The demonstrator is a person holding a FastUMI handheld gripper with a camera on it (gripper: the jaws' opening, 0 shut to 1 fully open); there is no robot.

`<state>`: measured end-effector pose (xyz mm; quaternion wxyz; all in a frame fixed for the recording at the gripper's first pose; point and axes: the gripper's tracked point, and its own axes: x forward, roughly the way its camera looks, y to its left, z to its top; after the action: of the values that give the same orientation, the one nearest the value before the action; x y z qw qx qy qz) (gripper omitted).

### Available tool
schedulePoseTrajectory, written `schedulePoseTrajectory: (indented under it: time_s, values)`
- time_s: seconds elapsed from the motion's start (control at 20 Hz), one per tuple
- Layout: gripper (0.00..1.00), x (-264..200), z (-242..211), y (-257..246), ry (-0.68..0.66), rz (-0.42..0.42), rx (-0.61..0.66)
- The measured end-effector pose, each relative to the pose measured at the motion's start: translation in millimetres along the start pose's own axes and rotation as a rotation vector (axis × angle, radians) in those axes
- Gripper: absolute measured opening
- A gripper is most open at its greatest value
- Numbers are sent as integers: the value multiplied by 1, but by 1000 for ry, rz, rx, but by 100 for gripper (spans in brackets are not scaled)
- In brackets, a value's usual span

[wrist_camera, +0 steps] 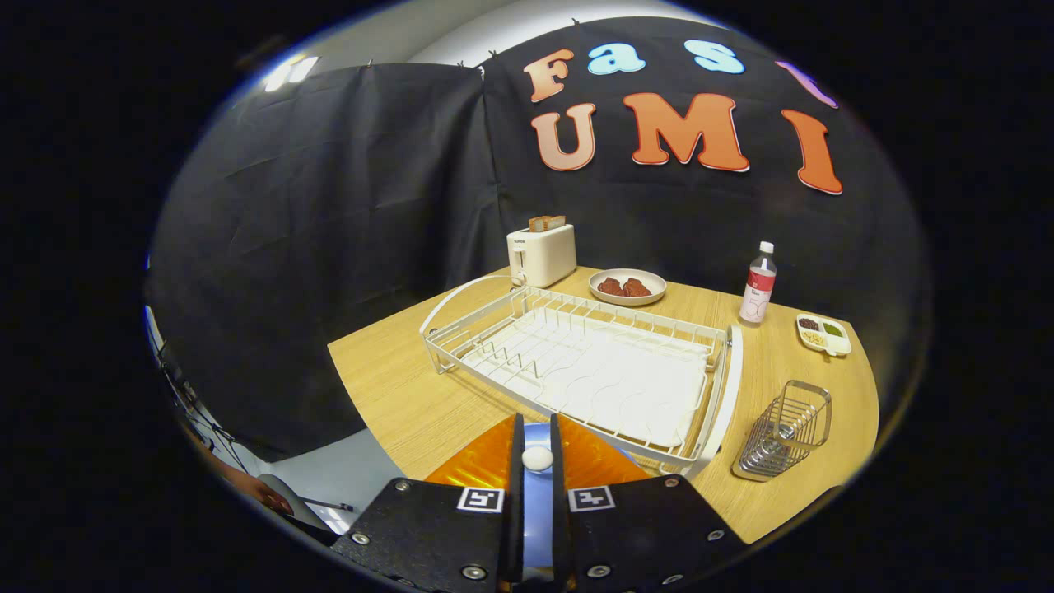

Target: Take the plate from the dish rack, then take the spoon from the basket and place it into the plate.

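My gripper (537,424) is low over the near edge of the wooden table (395,395), its two fingers drawn close together. Between them sits a small white rounded piece of the spoon (537,458), pinched on both sides; the rest of the spoon is hidden. Directly under the fingers lies the plate (478,468), with an orange ribbed rim and a blue centre, partly covered by the gripper body. The white wire dish rack (576,362) lies just beyond the plate with nothing in it. The small wire basket (782,432) stands to the right of the rack.
At the back of the table stand a white toaster (541,254) with bread in it, a dish of brown food (627,287), a plastic bottle (758,284) and a small divided tray (823,333). A person's hand (255,490) shows off the table's near left edge.
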<state>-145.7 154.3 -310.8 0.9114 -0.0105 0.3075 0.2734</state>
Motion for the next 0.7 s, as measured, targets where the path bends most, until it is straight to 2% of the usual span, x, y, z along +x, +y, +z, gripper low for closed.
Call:
schedulePoseTrajectory:
  time_s: [0.35,0.5,0.7]
  values:
    - [16,-12,-48,-30,133,-69,42]
    - [18,-19,-35,-38,121,-94,70]
    - [34,-37,9,-58,49,-155,86]
